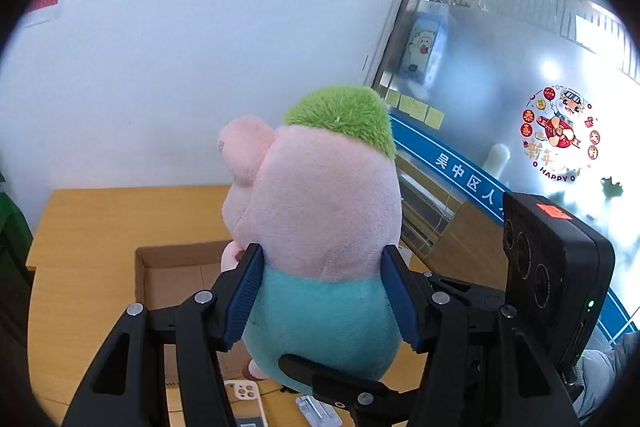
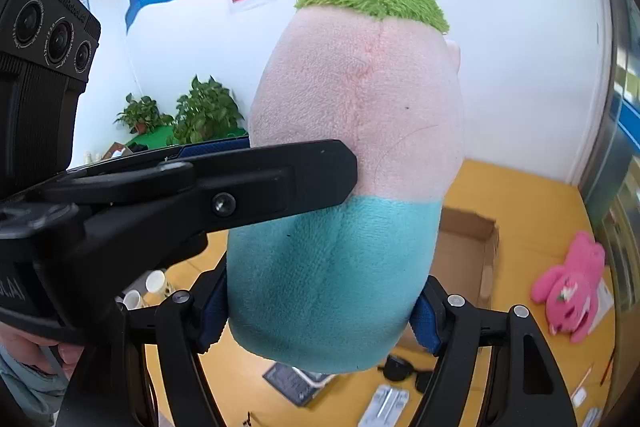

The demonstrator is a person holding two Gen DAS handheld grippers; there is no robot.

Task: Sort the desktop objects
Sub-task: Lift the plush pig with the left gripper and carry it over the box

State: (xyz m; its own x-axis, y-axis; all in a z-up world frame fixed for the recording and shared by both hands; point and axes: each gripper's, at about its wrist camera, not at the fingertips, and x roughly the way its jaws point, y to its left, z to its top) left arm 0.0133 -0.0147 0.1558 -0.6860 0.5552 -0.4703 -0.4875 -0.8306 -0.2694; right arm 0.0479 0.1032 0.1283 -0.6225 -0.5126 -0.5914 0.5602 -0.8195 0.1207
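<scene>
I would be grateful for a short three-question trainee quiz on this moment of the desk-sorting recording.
1. True or false: both grippers are clamped on the plush pig at once.
2. Which colour is the pig's tuft of hair? A) blue B) green C) red
3. Fill in: the open container on the wooden desk behind the pig is a cardboard ____.

Key
1. True. The left gripper squeezes the teal body from both sides, and the right gripper does the same lower down.
2. B. The tuft is green.
3. Box. The cardboard box stands open; the pink bunny toy lies on the desk outside it.
</scene>
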